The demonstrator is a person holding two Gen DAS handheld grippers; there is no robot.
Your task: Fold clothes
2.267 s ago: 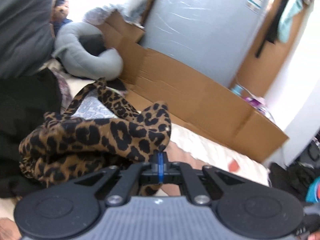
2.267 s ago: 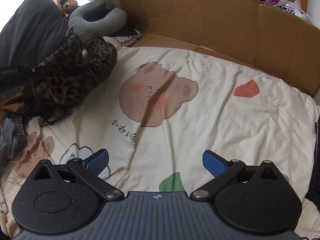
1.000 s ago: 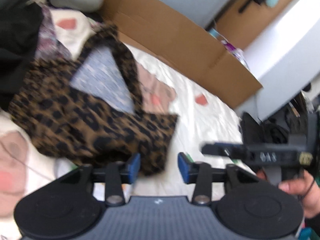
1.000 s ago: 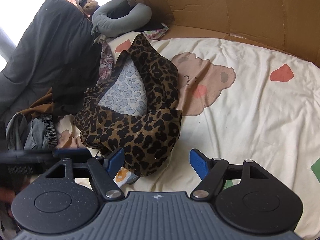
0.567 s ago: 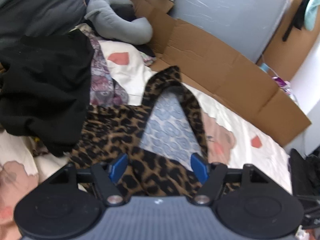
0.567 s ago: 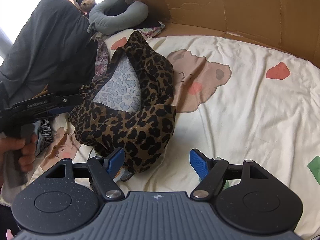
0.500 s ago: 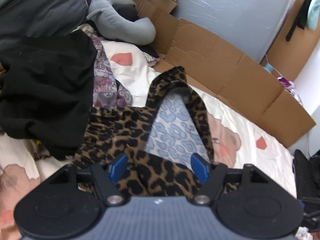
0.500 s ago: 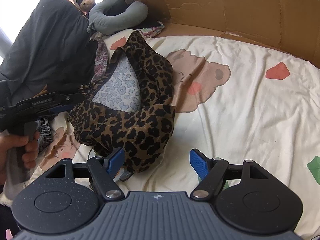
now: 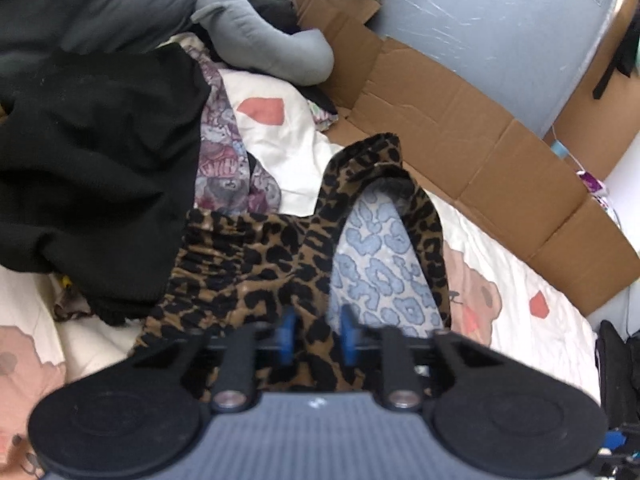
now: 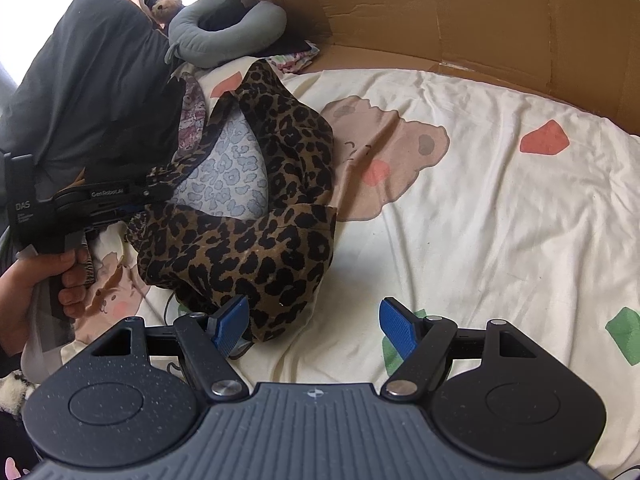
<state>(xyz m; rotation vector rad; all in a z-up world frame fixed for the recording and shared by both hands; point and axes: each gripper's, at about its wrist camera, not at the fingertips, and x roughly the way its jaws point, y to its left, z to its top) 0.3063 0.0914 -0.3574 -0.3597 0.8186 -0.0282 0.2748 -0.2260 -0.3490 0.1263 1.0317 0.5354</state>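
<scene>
A leopard-print garment with a pale blue inner side lies crumpled on the cream printed bedsheet; it also shows in the left wrist view. My left gripper has its blue pads narrowed around a fold of the garment's near edge; from the right wrist view it reaches in from the left. My right gripper is open, its left pad touching the garment's near corner.
A pile of dark clothes and a grey pillow lie at the left. A grey neck cushion sits at the back. Cardboard walls line the far side of the bed.
My left gripper's pads have closed in from wide open onto the leopard garment's near edge. The right gripper has stayed open and barely moved.
</scene>
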